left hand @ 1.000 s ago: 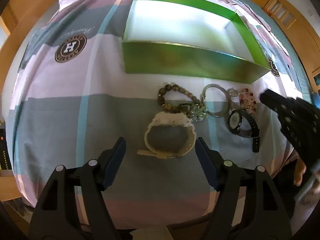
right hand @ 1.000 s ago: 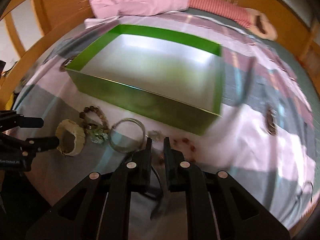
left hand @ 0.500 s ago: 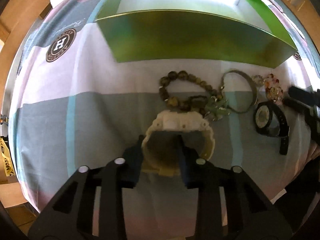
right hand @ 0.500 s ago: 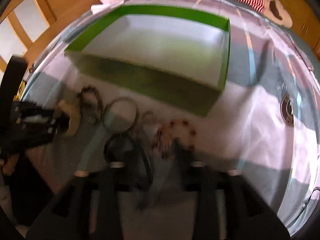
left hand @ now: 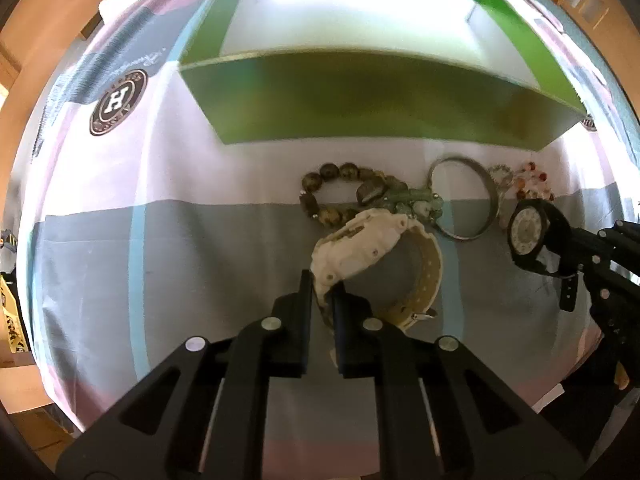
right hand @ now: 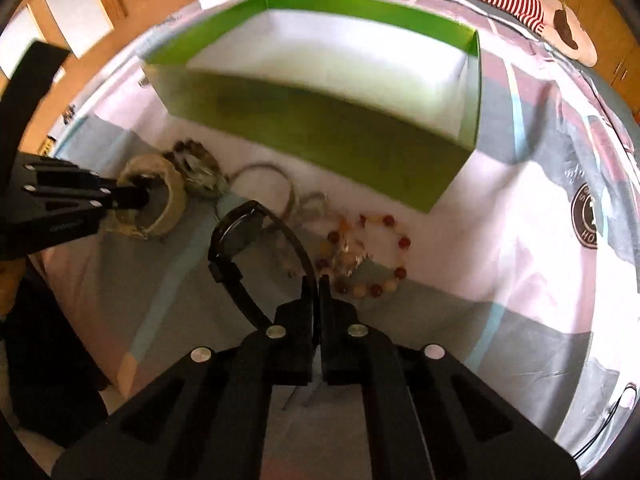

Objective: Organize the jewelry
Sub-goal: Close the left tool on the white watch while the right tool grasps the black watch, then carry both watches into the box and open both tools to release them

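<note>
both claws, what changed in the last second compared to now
The left claw moved in on the cream watch, and its jaws have just been closing: now shut on the strap, the watch tipped up. The right claw opened briefly, then closed on the black watch strap, lifting its face off the bedsheet. The green box, bead bracelets and metal bangle lie as before.
</note>
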{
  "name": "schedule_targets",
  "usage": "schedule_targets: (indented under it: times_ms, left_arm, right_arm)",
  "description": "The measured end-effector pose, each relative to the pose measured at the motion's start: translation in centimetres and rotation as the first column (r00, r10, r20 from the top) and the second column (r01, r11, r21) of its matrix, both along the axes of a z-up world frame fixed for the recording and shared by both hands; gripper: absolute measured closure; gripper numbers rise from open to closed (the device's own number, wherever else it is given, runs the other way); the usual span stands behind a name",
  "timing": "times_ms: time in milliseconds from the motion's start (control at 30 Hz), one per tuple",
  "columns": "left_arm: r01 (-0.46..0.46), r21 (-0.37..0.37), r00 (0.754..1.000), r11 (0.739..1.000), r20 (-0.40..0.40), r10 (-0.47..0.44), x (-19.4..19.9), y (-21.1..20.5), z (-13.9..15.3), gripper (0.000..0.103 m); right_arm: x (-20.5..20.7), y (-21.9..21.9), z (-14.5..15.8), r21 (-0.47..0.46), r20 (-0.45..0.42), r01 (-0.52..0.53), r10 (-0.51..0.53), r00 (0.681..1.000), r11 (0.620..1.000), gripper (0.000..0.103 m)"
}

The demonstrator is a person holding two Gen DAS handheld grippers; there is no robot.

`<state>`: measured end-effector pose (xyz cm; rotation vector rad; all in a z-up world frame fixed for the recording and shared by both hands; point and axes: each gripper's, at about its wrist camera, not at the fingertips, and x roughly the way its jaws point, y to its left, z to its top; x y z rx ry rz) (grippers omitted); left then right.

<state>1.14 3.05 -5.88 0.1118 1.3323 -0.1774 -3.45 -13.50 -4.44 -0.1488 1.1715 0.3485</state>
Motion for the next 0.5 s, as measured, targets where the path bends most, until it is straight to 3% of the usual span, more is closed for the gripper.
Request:
schedule_targets:
  times_ms: [267,367,500]
  left_arm:
    - [0.000,-0.095,0.997,0.996,0.080,0.007,-1.0,2.2,3.7,0.093]
    - [-0.008,-0.097,0.995,0.995,0.103,0.018,-0.7,2.7,4.8,0.093]
    - [-0.019,-0.184,0.992,0.983,0.116,0.041,2.3,2.0,7.4,0.093]
  right_arm:
    - [0.3,-1.2,4.2,0.125,0.133,0.031,-0.047,0.990,0.992,0.100]
    - [1.3,-1.5,4.3,0.139,0.142,0.077,-0.096,0.985,0.987,0.100]
    - [4.8,-2.6,5.6,0.223,0.128,0.153,-0.184,0.975,0.963,0.100]
